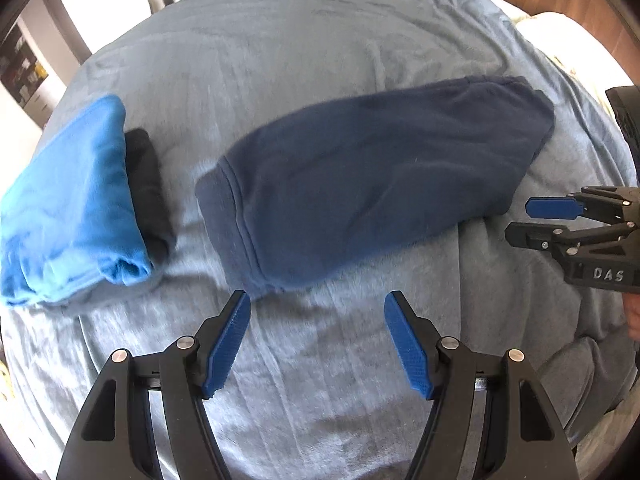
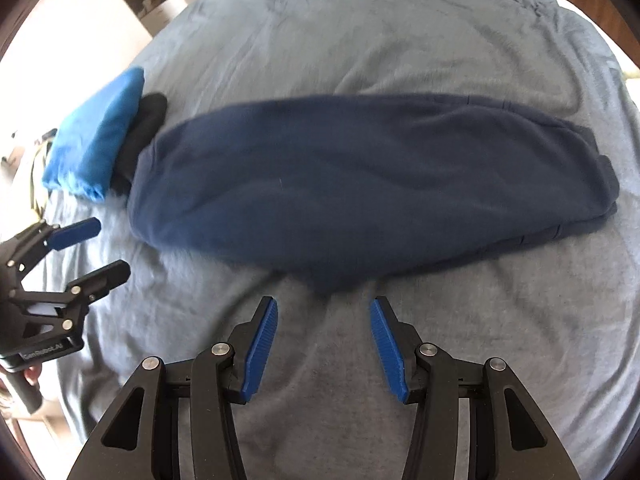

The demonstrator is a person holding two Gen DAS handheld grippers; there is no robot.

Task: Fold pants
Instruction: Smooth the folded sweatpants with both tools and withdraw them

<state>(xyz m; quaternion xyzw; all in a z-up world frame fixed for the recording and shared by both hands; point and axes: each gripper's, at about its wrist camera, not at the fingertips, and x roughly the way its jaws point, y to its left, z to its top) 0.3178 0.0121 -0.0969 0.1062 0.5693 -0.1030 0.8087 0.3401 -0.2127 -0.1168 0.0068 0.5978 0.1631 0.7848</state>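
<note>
Dark navy pants point(image 1: 372, 176) lie folded lengthwise into one long band on the grey-blue bed cover, also in the right wrist view point(image 2: 360, 188). Their cuff end points left, near my left gripper. My left gripper point(image 1: 318, 300) is open and empty, just in front of the pants' near edge; it also shows in the right wrist view point(image 2: 100, 244). My right gripper point(image 2: 323, 306) is open and empty, just short of the pants' near edge; it also shows at the right of the left wrist view point(image 1: 520, 222).
A folded bright blue garment point(image 1: 76, 204) lies on a black one point(image 1: 148, 192) to the left of the pants. The grey-blue cover point(image 1: 320, 380) spans the bed. A pale pillow or sheet point(image 1: 568, 36) sits at the far right.
</note>
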